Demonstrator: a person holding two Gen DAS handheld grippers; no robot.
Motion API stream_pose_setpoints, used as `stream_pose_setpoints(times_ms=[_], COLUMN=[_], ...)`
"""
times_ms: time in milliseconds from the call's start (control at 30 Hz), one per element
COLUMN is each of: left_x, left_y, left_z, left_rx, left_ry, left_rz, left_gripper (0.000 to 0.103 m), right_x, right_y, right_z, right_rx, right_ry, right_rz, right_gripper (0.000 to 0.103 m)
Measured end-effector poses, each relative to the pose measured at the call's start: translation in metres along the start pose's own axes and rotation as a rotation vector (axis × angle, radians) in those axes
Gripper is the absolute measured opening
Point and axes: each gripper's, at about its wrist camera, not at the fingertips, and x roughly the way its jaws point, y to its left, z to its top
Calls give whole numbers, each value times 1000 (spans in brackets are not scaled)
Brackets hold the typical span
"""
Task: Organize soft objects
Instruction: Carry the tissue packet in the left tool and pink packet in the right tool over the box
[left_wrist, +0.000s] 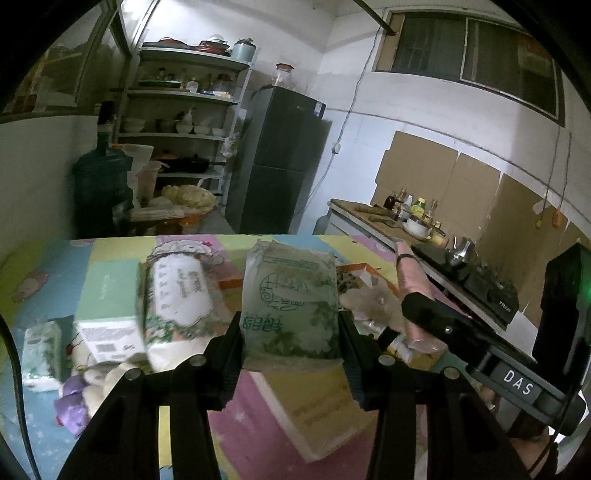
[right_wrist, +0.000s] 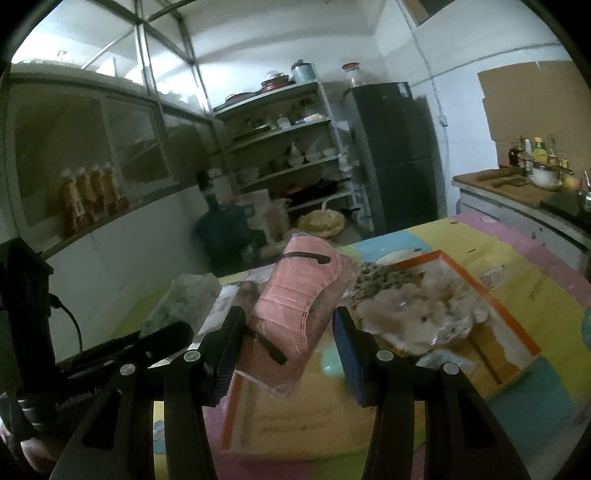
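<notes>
The left claw (left_wrist: 291, 354) was clamped on a green tissue pack (left_wrist: 291, 306), squeezing its two sides so the soft pack would not slip while it hung above the colourful table (left_wrist: 44, 266). The right claw (right_wrist: 288, 343) held a pink mask packet (right_wrist: 299, 310) between its pads, though the far pad seemed only just to touch it, so that grip was hard to judge. Just past the right claw sat an orange-edged box (right_wrist: 517, 325) with a fluffy toy (right_wrist: 417, 314) inside, probably where both soft things belonged.
</notes>
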Motion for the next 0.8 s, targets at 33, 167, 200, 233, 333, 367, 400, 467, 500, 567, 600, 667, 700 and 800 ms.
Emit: stream_pose_setpoints(times_ms=[33,167,200,233,333,367,400,467,500,567,600,667,700,800], left_x=[4,20,23,27,39,42,45,52,56,63,66,73,76,86], left_y=[-2,-10,-12,-14,-21,-22,-24,-28,-30,-34,-37,-42,-43,-49], left_z=[2,8,9,10,12,13,14,16,17,17,18,18,17,17], left_rx=[-1,-3,-4,-4,-3,-1,-1,4,6,9,11,14,16,22], left_ry=[0,7,10,13,24,28,30,38,42,51,56,66,71,84], left_rz=[0,-6,-7,-10,-16,-18,-20,-25,-28,-33,-35,-40,-43,-50], left_gripper=[48,48,48,48,48,48,48,48,48,48,48,48,48,48], right_x=[0,0,-1,-1,1,1,0,-1,-1,-1,-1,0,0,0], right_y=[-4,-22,-26,-30,-44,-48,-53,-62,-64,-73,-77,-84,-89,-100], right_z=[1,9,11,13,18,19,20,22,22,23,24,23,23,23], right_rx=[3,17,21,24,36,40,46,53,56,66,70,77,82,94], right_ry=[-2,-11,-13,-14,-19,-21,-23,-26,-26,-26,-24,-22,-20,-16], right_rz=[-5,-28,-33,-37,-56,-62,-68,-81,-86,-97,-103,-112,-118,-132], right_gripper=[50,50,50,50,50,50,50,50,50,50,50,50,50,50])
